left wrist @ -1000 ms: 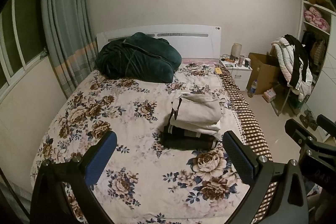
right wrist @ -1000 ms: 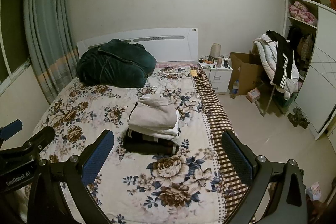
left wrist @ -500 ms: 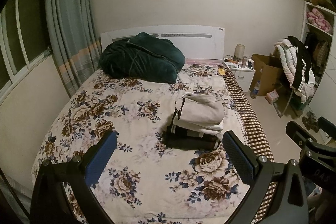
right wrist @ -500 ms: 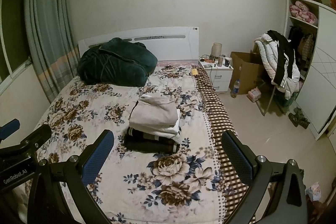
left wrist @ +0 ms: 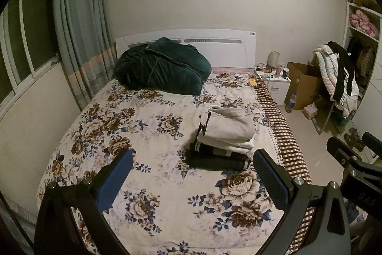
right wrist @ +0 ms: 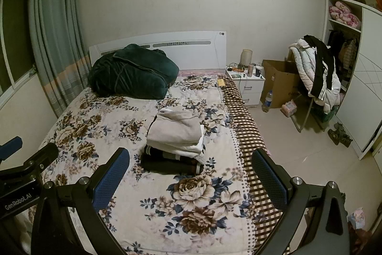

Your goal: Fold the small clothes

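The stack of folded clothes (left wrist: 224, 140) lies at centre right of the left wrist view and at centre of the right wrist view, resting on the floral bedspread (left wrist: 148, 135) toward the side of the bed that borders the checkered sheet edge (left wrist: 284, 133). The stack comprises a beige garment (right wrist: 175, 129) on top, a white layer beneath it, and dark garments (right wrist: 170, 163) at the bottom. Risk assessment: the upper beige layer sits rumpled and slightly offset from the dark base, so a one-sided pinch or a sideways pull would probably slide the top layers off or undo the folds. The stack also lies close to the bed edge; a push toward the right of the frame could tip items onto the floor (right wrist: 310, 147). The soft bedding offers no firm backing, so a downward press may snag the bedspread together with a garment. No unfolded small garment is identifiable on the bed; the dark green bundle (left wrist: 162, 66) at the headboard (left wrist: 222, 49), upper centre, appears to be bulky bedding or a robe, and its type cannot be confirmed. Tong state: the left gripper (left wrist: 193, 177) is spread wide, its blue pads (left wrist: 114, 181) well apart, holding nothing and touching nothing, positioned above the near end of the bed. The right gripper (right wrist: 191, 173) is likewise spread wide, empty, and clear of all fabric. The clothes on the rack (right wrist: 315, 73) at right are well apart from both tools.
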`<move>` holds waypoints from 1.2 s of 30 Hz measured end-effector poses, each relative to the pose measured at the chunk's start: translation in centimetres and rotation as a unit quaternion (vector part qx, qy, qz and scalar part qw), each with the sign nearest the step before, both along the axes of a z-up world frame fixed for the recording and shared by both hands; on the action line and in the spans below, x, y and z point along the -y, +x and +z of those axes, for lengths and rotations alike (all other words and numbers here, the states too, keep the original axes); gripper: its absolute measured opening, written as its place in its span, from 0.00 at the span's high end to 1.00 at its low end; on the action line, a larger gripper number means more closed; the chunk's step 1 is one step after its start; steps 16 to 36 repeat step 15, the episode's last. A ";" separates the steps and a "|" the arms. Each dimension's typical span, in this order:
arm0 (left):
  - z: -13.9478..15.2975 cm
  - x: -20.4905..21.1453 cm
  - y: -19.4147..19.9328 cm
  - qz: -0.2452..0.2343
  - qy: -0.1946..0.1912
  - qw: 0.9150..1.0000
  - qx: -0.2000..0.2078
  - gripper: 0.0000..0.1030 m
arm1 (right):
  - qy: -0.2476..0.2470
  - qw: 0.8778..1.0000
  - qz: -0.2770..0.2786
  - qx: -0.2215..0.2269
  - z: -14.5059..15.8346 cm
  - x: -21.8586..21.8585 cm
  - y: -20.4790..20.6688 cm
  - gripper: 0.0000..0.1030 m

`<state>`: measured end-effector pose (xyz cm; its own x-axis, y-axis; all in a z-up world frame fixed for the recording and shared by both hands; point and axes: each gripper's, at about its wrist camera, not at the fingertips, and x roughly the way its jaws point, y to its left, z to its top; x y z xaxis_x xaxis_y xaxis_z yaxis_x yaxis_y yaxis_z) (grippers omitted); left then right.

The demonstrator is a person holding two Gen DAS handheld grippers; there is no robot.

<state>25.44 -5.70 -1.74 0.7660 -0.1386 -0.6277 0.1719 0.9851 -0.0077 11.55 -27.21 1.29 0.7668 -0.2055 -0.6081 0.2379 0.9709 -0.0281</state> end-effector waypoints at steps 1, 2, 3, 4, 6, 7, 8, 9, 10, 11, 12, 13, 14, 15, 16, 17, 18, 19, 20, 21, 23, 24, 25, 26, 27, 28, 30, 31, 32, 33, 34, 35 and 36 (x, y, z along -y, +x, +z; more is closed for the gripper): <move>0.0 0.0 0.0 -0.001 0.000 1.000 -0.001 0.00 | -0.001 1.000 0.001 0.001 -0.1 -0.2 -0.1 0.00; 0.0 0.0 0.0 0.000 0.000 1.000 -0.001 0.00 | -0.001 1.000 0.001 0.001 -0.2 -0.3 -0.3 0.00; 0.0 -0.1 0.0 0.000 0.000 1.000 -0.001 0.00 | 0.000 1.000 0.001 0.001 -0.2 -0.4 -0.4 0.00; 0.0 -0.1 0.0 0.000 0.000 1.000 -0.001 0.00 | -0.001 1.000 0.001 0.001 -0.2 -0.4 -0.4 0.00; 0.0 0.0 0.0 -0.001 0.000 1.000 -0.001 0.00 | 0.000 1.000 0.000 0.001 -0.2 -0.4 -0.4 0.00; 0.0 -0.1 0.0 -0.001 0.000 1.000 0.000 0.00 | 0.000 1.000 0.000 0.000 -0.2 -0.5 -0.5 0.00; 0.0 -0.1 0.0 -0.001 0.000 1.000 0.000 0.00 | 0.000 1.000 -0.001 0.001 -0.2 -0.5 -0.5 0.00; 0.0 -0.2 -0.1 0.000 -0.001 1.000 0.001 0.00 | -0.001 1.000 -0.001 0.001 -0.2 -0.5 -0.5 0.00; 0.0 -0.2 -0.1 0.000 -0.001 1.000 0.001 0.00 | -0.002 1.000 -0.001 0.001 -0.2 -0.6 -0.6 0.00; 0.0 -0.2 -0.1 0.000 0.000 1.000 0.001 0.00 | -0.002 1.000 -0.001 0.002 -0.3 -0.6 -0.6 0.00; 0.0 -0.3 -0.2 0.001 -0.001 1.000 0.002 0.00 | -0.001 1.000 -0.001 0.001 -0.2 -0.6 -0.6 0.00; 0.0 -0.4 -0.2 0.002 -0.001 1.000 0.003 0.00 | -0.001 1.000 -0.001 0.000 -0.2 -0.6 -0.6 0.00; 0.1 -0.5 -0.2 0.004 -0.001 1.000 0.003 0.00 | -0.001 1.000 -0.002 0.000 -0.2 -0.6 -0.6 0.00; 0.1 -0.6 -0.2 0.004 -0.002 1.000 0.003 0.00 | -0.001 1.000 -0.003 0.001 -0.2 -0.6 -0.7 0.00; 0.1 -0.6 -0.2 0.004 -0.002 1.000 0.003 0.00 | -0.001 1.000 -0.003 0.001 -0.2 -0.6 -0.7 0.00; 0.1 -0.6 -0.2 0.004 -0.002 1.000 0.003 0.00 | -0.001 1.000 -0.003 0.001 -0.2 -0.6 -0.7 0.00; 0.1 -0.6 -0.2 0.004 -0.002 1.000 0.003 0.00 | -0.001 1.000 -0.003 0.001 -0.2 -0.6 -0.7 0.00; 0.1 -0.6 -0.2 0.004 -0.002 1.000 0.003 0.00 | -0.001 1.000 -0.003 0.001 -0.2 -0.6 -0.7 0.00; 0.1 -0.6 -0.2 0.004 -0.002 1.000 0.003 0.00 | -0.001 1.000 -0.003 0.001 -0.2 -0.6 -0.7 0.00; 0.1 -0.6 -0.2 0.004 -0.002 1.000 0.003 0.00 | -0.001 1.000 -0.003 0.001 -0.2 -0.6 -0.7 0.00; 0.1 -0.6 -0.2 0.004 -0.002 1.000 0.003 0.00 | -0.001 1.000 -0.003 0.001 -0.2 -0.6 -0.7 0.00; 0.1 -0.6 -0.2 0.004 -0.002 1.000 0.003 0.00 | -0.001 1.000 -0.003 0.001 -0.2 -0.6 -0.7 0.00; 0.1 -0.6 -0.2 0.004 -0.002 1.000 0.003 0.00 | -0.001 1.000 -0.003 0.001 -0.2 -0.6 -0.7 0.00; 0.1 -0.6 -0.2 0.004 -0.002 1.000 0.003 0.00 | -0.001 1.000 -0.003 0.001 -0.2 -0.6 -0.7 0.00; 0.1 -0.6 -0.2 0.004 -0.002 1.000 0.003 0.00 | -0.001 1.000 -0.003 0.001 -0.2 -0.6 -0.7 0.00; 0.1 -0.6 -0.2 0.004 -0.002 1.000 0.003 0.00 | -0.001 1.000 -0.003 0.001 -0.2 -0.6 -0.7 0.00; 0.1 -0.6 -0.2 0.004 -0.002 1.000 0.003 0.00 | -0.001 1.000 -0.003 0.001 -0.2 -0.6 -0.7 0.00; 0.1 -0.6 -0.2 0.004 -0.002 1.000 0.003 0.00 | -0.001 1.000 -0.003 0.001 -0.2 -0.6 -0.7 0.00; 0.1 -0.6 -0.2 0.004 -0.002 1.000 0.003 0.00 | -0.001 1.000 -0.003 0.001 -0.2 -0.6 -0.7 0.00; 0.1 -0.6 -0.2 0.004 -0.002 1.000 0.003 0.00 | -0.001 1.000 -0.003 0.001 -0.2 -0.6 -0.7 0.00; 0.1 -0.6 -0.2 0.004 -0.002 1.000 0.003 0.00 | -0.001 1.000 -0.003 0.001 -0.2 -0.6 -0.7 0.00; 0.1 -0.6 -0.2 0.004 -0.002 1.000 0.003 0.00 | -0.001 1.000 -0.003 0.001 -0.2 -0.6 -0.7 0.00; 0.1 -0.6 -0.2 0.004 -0.002 1.000 0.003 0.00 | -0.001 1.000 -0.003 0.001 -0.2 -0.6 -0.7 0.00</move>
